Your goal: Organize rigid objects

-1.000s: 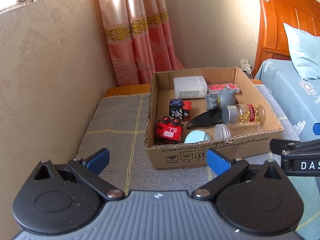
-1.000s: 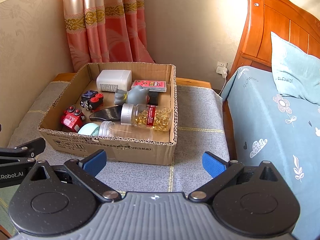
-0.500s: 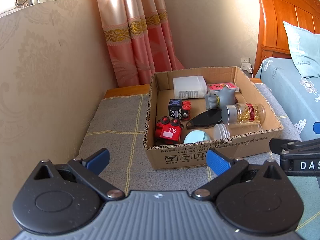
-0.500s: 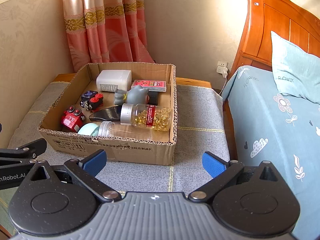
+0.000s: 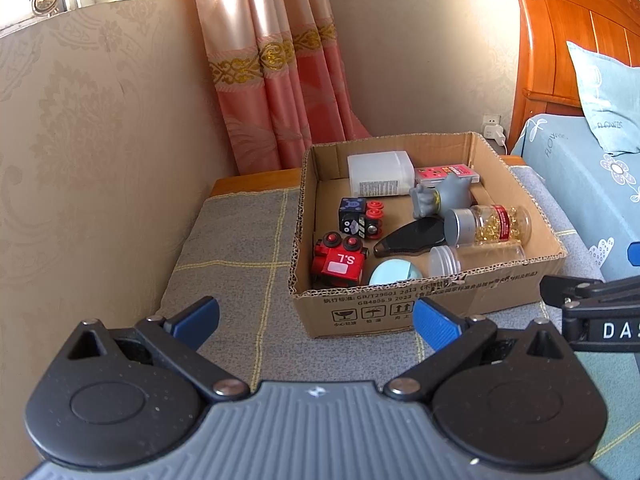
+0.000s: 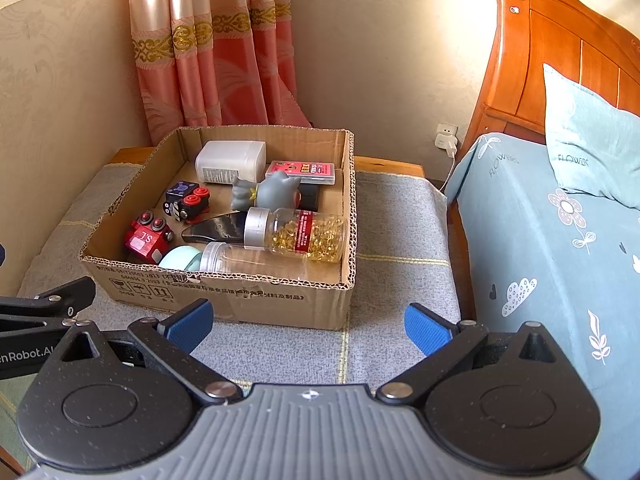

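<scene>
A shallow cardboard box [image 5: 424, 312] [image 6: 256, 300] stands on a grey mat. In it lie a red toy car [image 5: 340, 262] [image 6: 146, 238], a black toy car with red wheels [image 5: 360, 216] [image 6: 186, 202], a white container [image 5: 380, 174] [image 6: 230, 160], a grey toy figure [image 5: 442, 198] [image 6: 268, 194], a pill bottle of yellow capsules [image 5: 490, 222] [image 6: 296, 234], a clear jar [image 5: 476, 258] [image 6: 256, 258], a pale blue round lid [image 5: 394, 272] and a pink card box [image 6: 300, 168]. My left gripper [image 5: 316, 322] and right gripper [image 6: 308, 326] are open, empty, short of the box's near wall.
The grey mat [image 5: 240, 248] [image 6: 400, 232] covers a low wooden table. A wall runs along the left, a pink curtain [image 5: 276, 72] hangs behind. A bed with blue sheet [image 6: 552, 240] and wooden headboard [image 6: 552, 52] is on the right.
The left gripper has shifted very slightly, so the box sits a touch lower-left in its view. The right gripper has hardly moved. Both stay open.
</scene>
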Motion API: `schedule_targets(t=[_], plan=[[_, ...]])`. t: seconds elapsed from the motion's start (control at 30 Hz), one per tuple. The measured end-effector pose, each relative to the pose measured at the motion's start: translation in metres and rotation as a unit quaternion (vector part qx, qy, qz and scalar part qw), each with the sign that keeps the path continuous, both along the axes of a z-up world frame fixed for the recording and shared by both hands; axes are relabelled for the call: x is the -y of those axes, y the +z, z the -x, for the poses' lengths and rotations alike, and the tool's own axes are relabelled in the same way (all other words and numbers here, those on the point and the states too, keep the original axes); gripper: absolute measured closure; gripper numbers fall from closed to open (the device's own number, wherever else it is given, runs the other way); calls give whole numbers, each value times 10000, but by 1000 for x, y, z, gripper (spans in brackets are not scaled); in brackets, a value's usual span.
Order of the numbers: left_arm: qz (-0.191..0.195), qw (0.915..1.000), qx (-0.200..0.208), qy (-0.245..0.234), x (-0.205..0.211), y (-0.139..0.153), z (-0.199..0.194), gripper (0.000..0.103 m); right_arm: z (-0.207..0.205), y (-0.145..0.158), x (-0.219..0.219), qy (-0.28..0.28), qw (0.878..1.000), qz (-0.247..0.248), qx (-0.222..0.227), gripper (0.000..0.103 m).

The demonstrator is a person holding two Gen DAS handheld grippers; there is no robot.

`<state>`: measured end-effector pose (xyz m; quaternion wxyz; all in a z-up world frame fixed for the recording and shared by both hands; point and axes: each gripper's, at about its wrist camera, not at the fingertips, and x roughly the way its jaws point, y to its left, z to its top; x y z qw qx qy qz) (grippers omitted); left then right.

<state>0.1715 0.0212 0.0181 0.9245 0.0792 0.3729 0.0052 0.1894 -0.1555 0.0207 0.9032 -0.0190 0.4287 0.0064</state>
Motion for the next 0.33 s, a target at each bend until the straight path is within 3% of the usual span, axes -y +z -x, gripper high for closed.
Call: schedule_targets(t=[0.33], plan=[[-21,10000,15,2,1,2,2,1,1,2,0,13,10000,7,29,0]])
